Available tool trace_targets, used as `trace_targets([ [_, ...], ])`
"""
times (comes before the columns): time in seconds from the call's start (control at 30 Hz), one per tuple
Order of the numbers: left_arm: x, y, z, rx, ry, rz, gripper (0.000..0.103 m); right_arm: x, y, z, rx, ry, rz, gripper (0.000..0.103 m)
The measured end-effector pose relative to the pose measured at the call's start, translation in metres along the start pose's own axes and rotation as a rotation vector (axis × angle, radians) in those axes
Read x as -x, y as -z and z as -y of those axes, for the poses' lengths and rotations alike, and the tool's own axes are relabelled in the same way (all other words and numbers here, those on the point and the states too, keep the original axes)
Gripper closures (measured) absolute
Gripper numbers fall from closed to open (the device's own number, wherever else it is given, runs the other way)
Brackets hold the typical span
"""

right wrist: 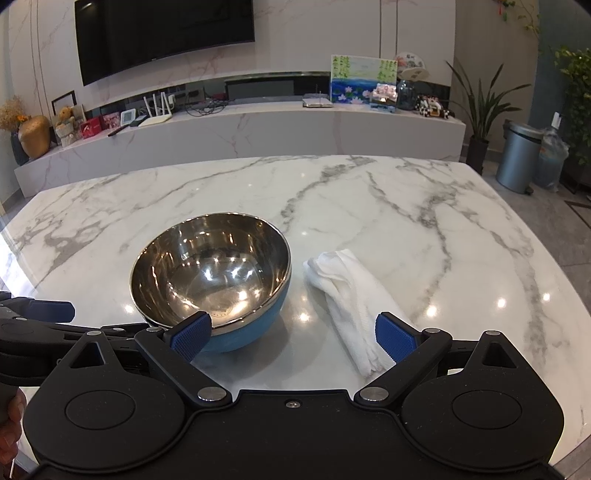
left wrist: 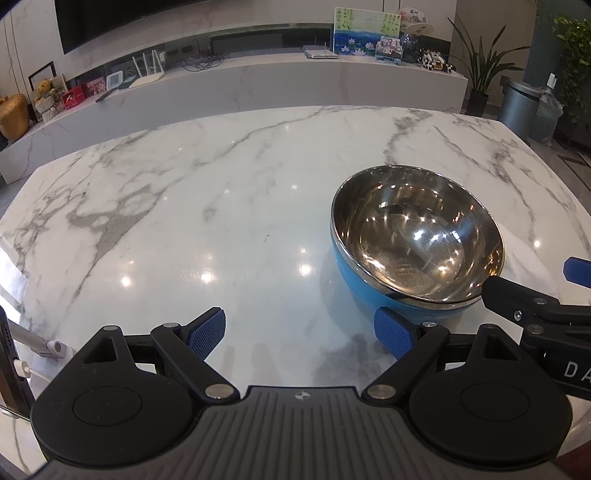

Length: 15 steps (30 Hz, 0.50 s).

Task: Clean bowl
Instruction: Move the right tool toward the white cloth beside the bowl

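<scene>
Nearest, both grippers hang low over the marble table (right wrist: 369, 206), each with its fingers spread wide and nothing between them. The left gripper (left wrist: 299, 332) sits just left of the bowl (right wrist: 210, 277), the right gripper (right wrist: 293, 336) just in front of it. The bowl, steel inside and blue outside, stands upright on the table. A folded white cloth (right wrist: 351, 291) lies just right of the bowl. Well behind the bowl, a television (right wrist: 162, 33) hangs on the wall.
</scene>
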<state>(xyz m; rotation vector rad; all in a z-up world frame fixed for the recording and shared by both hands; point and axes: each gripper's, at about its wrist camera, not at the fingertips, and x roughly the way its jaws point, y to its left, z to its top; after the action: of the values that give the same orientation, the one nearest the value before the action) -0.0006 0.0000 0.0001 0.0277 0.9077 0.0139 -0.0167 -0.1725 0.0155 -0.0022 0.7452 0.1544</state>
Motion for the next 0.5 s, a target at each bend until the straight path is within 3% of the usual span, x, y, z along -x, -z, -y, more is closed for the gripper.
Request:
trace_targets([
  [0.5, 0.0091, -0.0007, -0.0043, 0.001, -0.001, 0.002, 0.015, 0.0011, -0.0022, 0.0052, -0.017, 0.004, 0.009, 0.007],
])
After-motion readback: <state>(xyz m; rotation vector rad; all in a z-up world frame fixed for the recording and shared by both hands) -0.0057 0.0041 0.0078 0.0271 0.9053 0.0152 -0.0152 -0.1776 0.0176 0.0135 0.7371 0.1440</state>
